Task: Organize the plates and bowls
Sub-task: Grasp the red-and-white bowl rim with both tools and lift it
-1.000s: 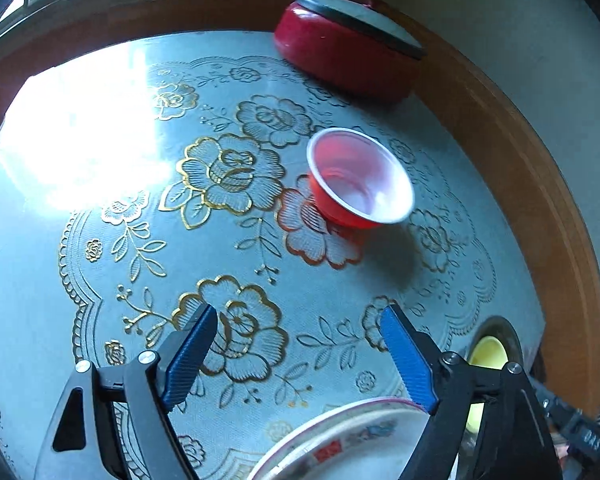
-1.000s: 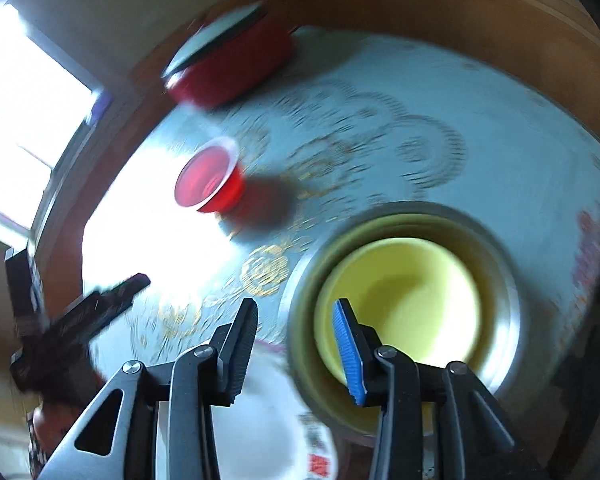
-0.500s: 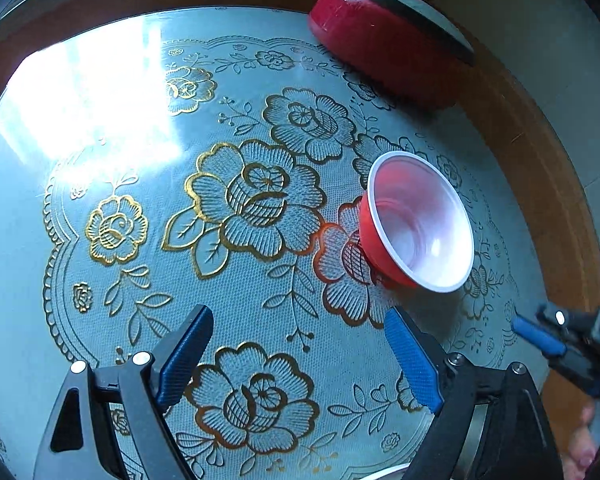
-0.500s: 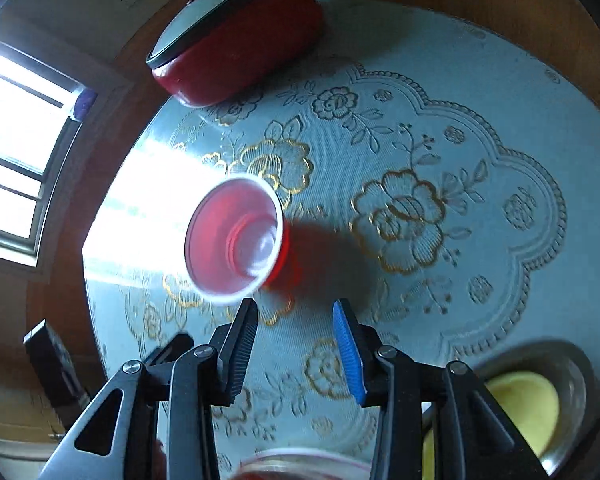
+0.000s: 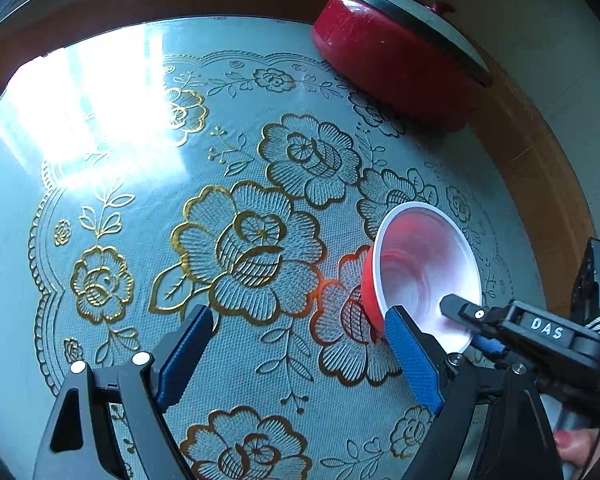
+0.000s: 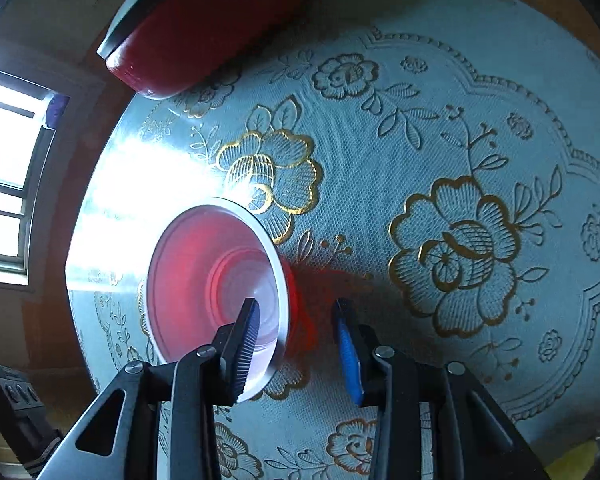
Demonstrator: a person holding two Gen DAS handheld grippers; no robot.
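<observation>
A small red bowl with a white rim and pale inside (image 5: 420, 268) stands on the flowered table mat; it also shows in the right wrist view (image 6: 216, 284). My right gripper (image 6: 296, 344) is open and straddles the bowl's near rim, one finger inside the bowl and the other outside its wall. In the left wrist view that gripper's finger (image 5: 460, 308) reaches into the bowl from the right. My left gripper (image 5: 296, 356) is open and empty just left of the bowl, its right finger close to the bowl's wall.
A red lidded pot (image 5: 400, 68) stands at the far edge of the mat, also in the right wrist view (image 6: 208, 24). The wooden table rim (image 5: 540, 168) curves around the right. A yellow dish edge (image 6: 576, 460) shows at the lower right.
My right gripper has moved forward from above the yellow dish to the red bowl and now straddles its rim. My left gripper has moved closer to the bowl.
</observation>
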